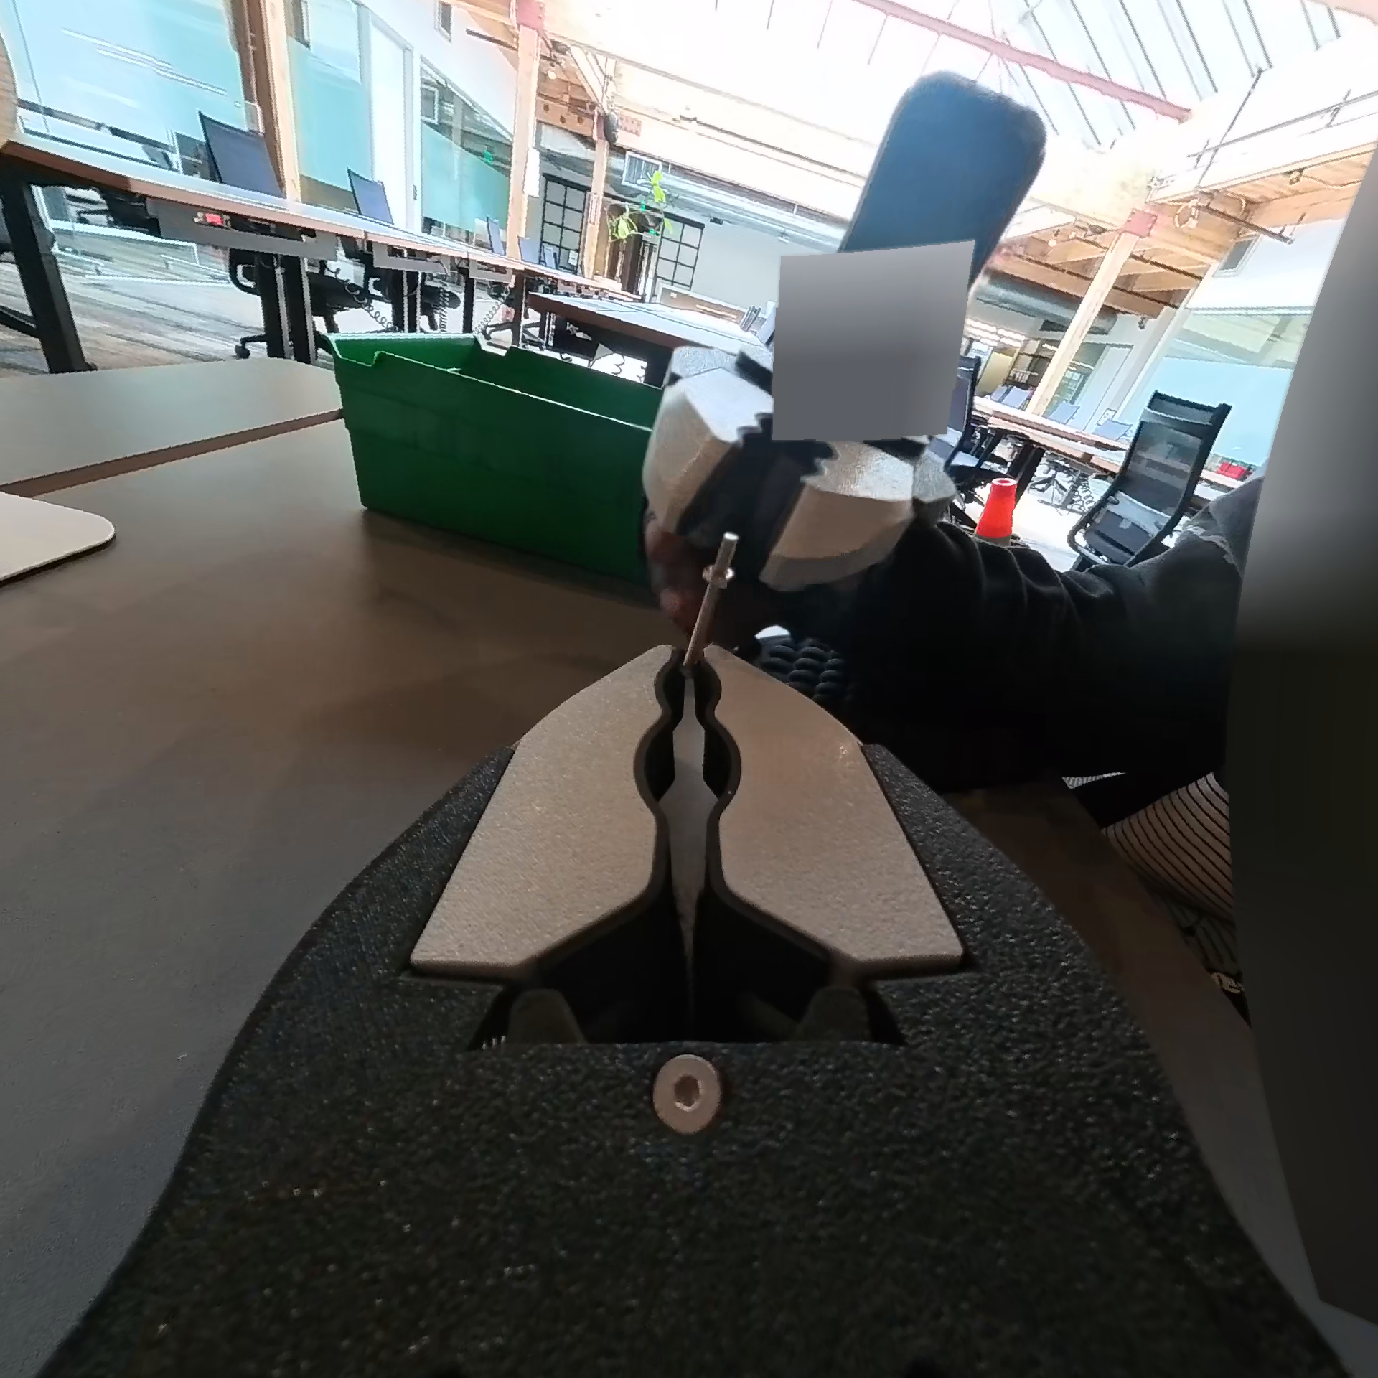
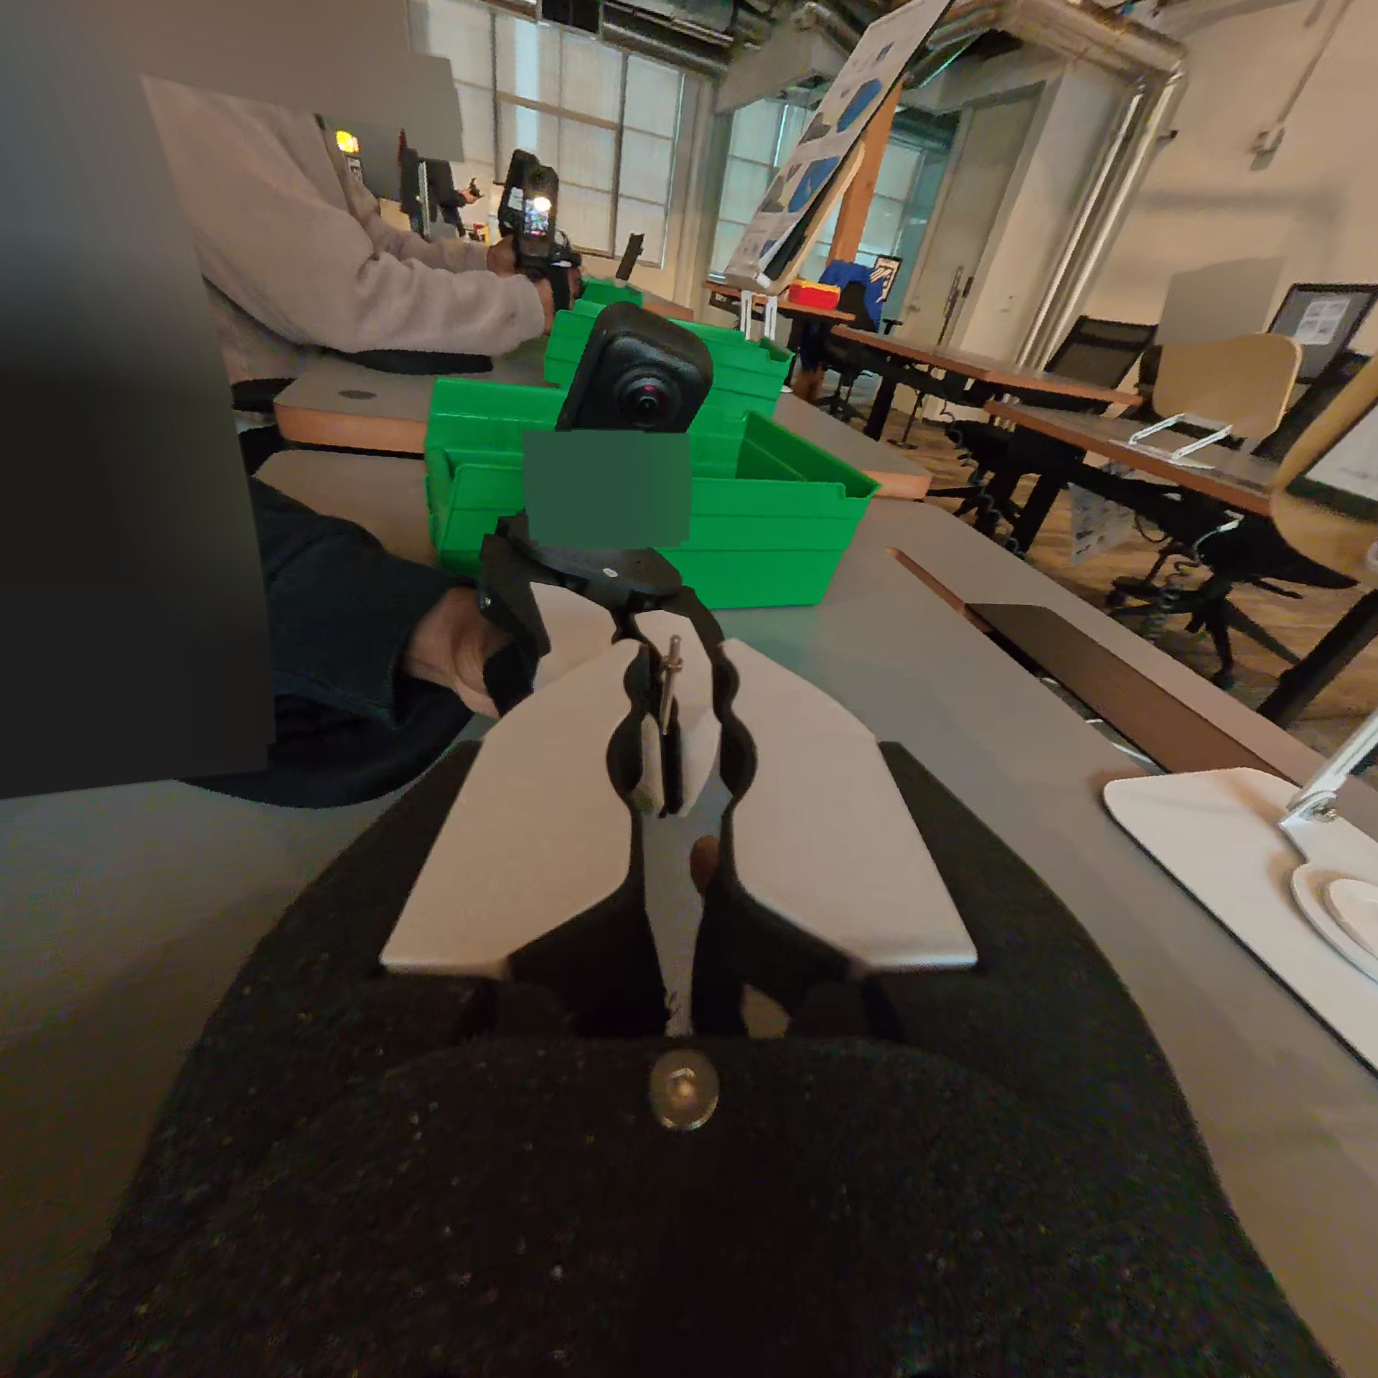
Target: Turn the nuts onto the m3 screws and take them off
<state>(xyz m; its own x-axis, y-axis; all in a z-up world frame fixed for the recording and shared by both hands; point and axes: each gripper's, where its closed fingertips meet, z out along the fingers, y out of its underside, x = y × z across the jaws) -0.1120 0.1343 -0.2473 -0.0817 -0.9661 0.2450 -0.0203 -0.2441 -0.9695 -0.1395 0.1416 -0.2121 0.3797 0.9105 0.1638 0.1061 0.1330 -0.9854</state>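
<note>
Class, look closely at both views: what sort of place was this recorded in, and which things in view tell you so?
Most likely an open-plan office or shared workspace: long wooden-edged desks in rows, black mesh office chairs, and glass-walled rooms under exposed timber beams. Green plastic parts bins suggest bench work.

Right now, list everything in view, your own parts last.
screw: one, silver, upright, base pinched in left gripper's tips
nut: one, silver, on the screw near its top
bins: several, green, on the tables behind the grippers
table: one, dark, under everything
stand base: one, white, table's right edge
cone: one, orange, far back
chairs: several, black, background
other person: one, pale sleeves, at the next table
left gripper: shut on the screw
right gripper: jaws apart, either side of the screw
</note>
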